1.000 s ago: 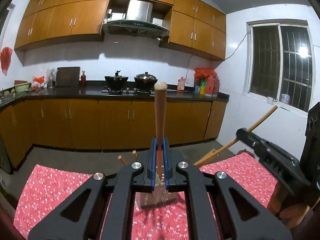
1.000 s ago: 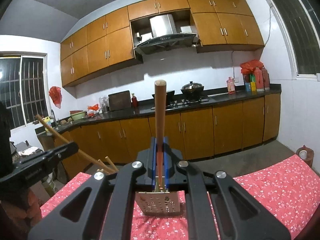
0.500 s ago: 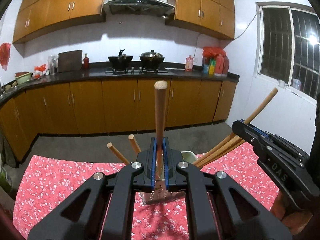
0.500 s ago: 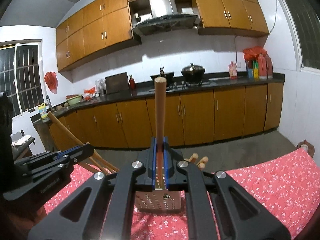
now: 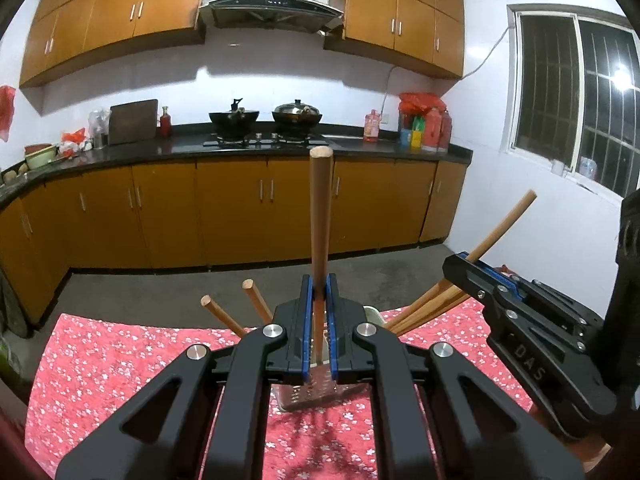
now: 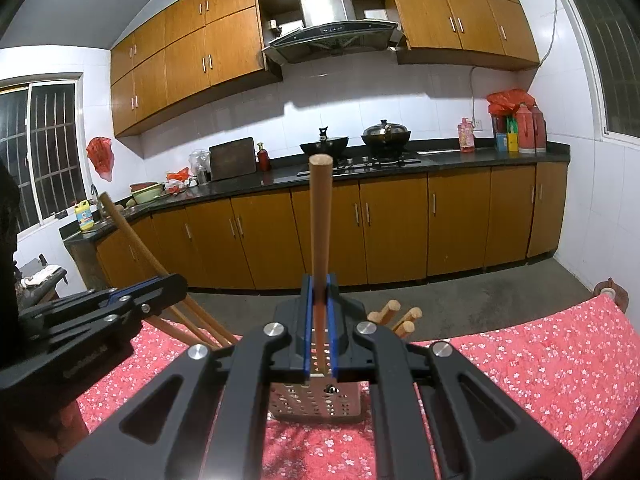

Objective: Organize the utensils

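My left gripper is shut on a slotted metal spatula with a wooden handle, handle pointing up and blade low over the red floral tablecloth. My right gripper is shut on another slotted spatula with a wooden handle, its perforated blade just above the cloth. Each gripper shows in the other's view, the right one and the left one. Wooden handles of other utensils stick up behind the fingers from a container I can barely see.
More wooden handles rise behind the right fingers. The table edge lies beyond, then grey floor and brown kitchen cabinets with a stove and pots. A window is at right.
Both grippers have tipped downward and moved toward the utensil container. More tablecloth and the standing wooden handles have come into view. Both grips are unchanged.
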The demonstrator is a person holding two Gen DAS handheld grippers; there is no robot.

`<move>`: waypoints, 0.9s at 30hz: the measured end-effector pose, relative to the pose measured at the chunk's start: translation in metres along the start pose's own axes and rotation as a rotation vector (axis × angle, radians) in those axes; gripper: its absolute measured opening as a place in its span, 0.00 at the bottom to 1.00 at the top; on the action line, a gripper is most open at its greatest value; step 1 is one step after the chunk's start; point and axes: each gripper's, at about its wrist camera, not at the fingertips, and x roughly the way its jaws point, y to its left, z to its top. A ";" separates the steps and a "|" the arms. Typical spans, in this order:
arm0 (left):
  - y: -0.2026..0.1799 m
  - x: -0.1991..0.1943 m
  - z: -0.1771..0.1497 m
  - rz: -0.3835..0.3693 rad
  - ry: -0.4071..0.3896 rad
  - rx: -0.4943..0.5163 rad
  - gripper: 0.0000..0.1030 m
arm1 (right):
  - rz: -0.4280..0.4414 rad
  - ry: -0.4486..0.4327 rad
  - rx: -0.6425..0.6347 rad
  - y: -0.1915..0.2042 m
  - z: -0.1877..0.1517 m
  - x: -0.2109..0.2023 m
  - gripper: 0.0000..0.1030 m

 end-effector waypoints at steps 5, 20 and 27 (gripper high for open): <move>-0.003 0.009 0.006 -0.004 0.020 -0.001 0.07 | -0.004 -0.001 -0.009 0.002 0.003 0.001 0.07; 0.022 -0.008 0.006 0.000 -0.037 -0.094 0.38 | 0.006 -0.015 0.050 -0.015 0.001 -0.015 0.20; 0.037 -0.044 -0.004 0.025 -0.106 -0.111 0.55 | -0.004 -0.052 0.046 -0.015 -0.011 -0.050 0.41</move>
